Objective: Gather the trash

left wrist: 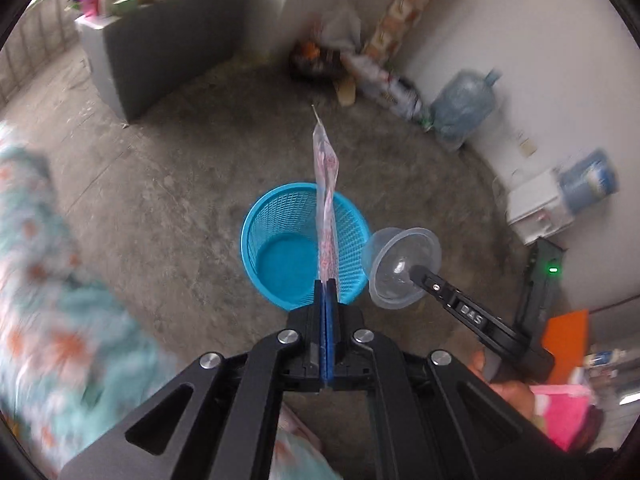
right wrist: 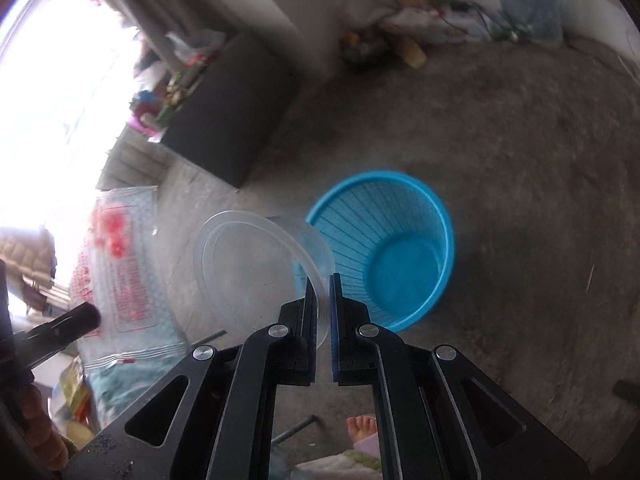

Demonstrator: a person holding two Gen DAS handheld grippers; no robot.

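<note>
A blue mesh wastebasket point(left wrist: 280, 240) point(right wrist: 384, 248) stands empty on the concrete floor. My left gripper point(left wrist: 327, 286) is shut on a clear plastic wrapper with red print point(left wrist: 327, 200), held edge-on above the basket's right half. In the right wrist view that wrapper point(right wrist: 124, 268) hangs at the left. My right gripper point(right wrist: 322, 280) is shut on the rim of a clear plastic cup point(right wrist: 256, 268), just left of the basket. The left wrist view shows the cup point(left wrist: 400, 268) beside the basket's right rim, on the right gripper point(left wrist: 416, 272).
A dark grey cabinet point(left wrist: 160, 48) point(right wrist: 232, 112) loaded with clutter stands at the back left. Bags, a box and a large water bottle point(left wrist: 464, 108) line the far wall. Floral cloth point(left wrist: 48, 280) fills the left. A bare foot point(right wrist: 362, 428) shows below my right gripper.
</note>
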